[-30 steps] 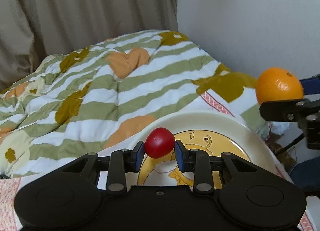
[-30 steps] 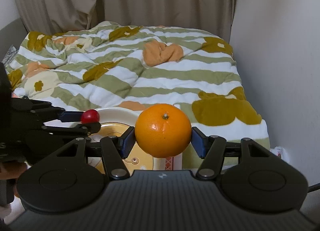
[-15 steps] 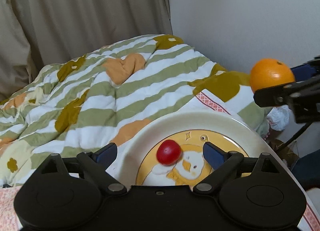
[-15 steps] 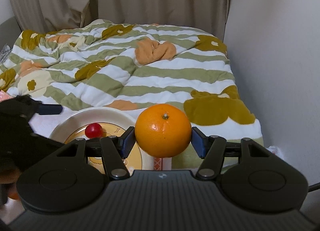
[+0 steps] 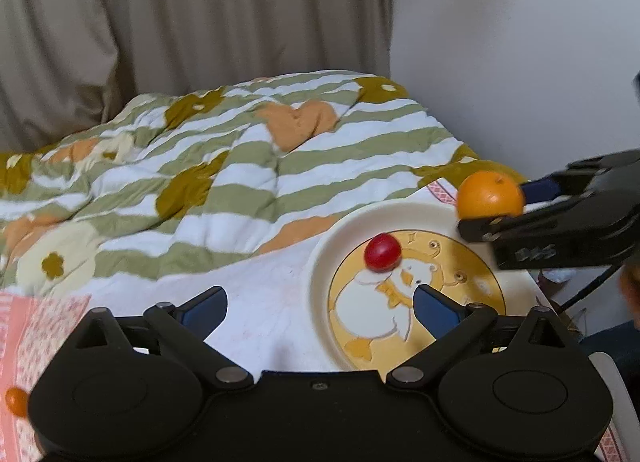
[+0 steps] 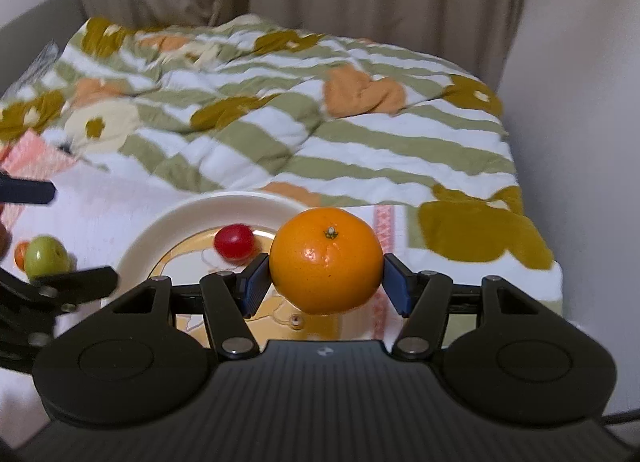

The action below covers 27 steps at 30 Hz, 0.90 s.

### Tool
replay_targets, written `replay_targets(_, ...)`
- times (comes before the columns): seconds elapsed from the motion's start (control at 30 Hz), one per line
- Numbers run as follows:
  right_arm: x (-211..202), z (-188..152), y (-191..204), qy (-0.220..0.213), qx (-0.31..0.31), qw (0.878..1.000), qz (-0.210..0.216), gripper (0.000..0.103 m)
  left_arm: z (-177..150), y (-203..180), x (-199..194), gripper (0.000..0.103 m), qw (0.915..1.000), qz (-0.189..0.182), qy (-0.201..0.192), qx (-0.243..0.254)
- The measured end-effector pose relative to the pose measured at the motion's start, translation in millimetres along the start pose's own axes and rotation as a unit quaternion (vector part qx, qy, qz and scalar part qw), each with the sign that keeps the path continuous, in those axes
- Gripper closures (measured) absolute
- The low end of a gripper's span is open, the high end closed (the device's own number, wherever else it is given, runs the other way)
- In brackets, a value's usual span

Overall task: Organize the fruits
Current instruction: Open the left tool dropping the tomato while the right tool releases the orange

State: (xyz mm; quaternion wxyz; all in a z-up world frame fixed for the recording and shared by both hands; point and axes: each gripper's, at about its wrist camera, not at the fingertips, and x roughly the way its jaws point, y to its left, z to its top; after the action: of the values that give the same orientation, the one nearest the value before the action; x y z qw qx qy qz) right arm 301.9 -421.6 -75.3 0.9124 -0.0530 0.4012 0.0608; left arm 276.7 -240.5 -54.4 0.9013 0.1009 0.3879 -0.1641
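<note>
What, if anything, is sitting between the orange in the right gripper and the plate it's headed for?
Nothing visible blocks it. The orange is clamped in the right gripper over the plate's rim. The red fruit lies toward the plate's middle, with bare plate beside it.

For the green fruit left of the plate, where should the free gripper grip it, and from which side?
Across its widest middle, from above with the open left gripper. The green fruit is round and sits on the cloth with a small orange fruit close at its left.
</note>
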Motion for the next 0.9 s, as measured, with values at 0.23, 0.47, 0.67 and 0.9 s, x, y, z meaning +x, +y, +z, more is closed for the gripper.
replay_targets(0.23, 27, -7, 24, 0.001, -0.045, 0.999, -0.004, 0.028, -10, 13, -8, 0.002, 0.9997, 0.014, 0.006, -0.018)
replay_targets(0.47, 43, -15, 34, 0.000, -0.083, 0.996, -0.018, 0.028, -19, 22, -13, 0.002, 0.9992, 0.035, 0.004, -0.018)
replay_targets(0.67, 24, -22, 47, -0.065, -0.135, 0.987, -0.056, 0.000, -26, 22, -24, 0.002, 0.9990, 0.038, -0.002, -0.024)
replay_targets(0.9, -12, -24, 34, -0.054, -0.084, 0.995, -0.027, 0.000, -31, 15, -53, 0.002, 0.9981, 0.048, -0.021, -0.032)
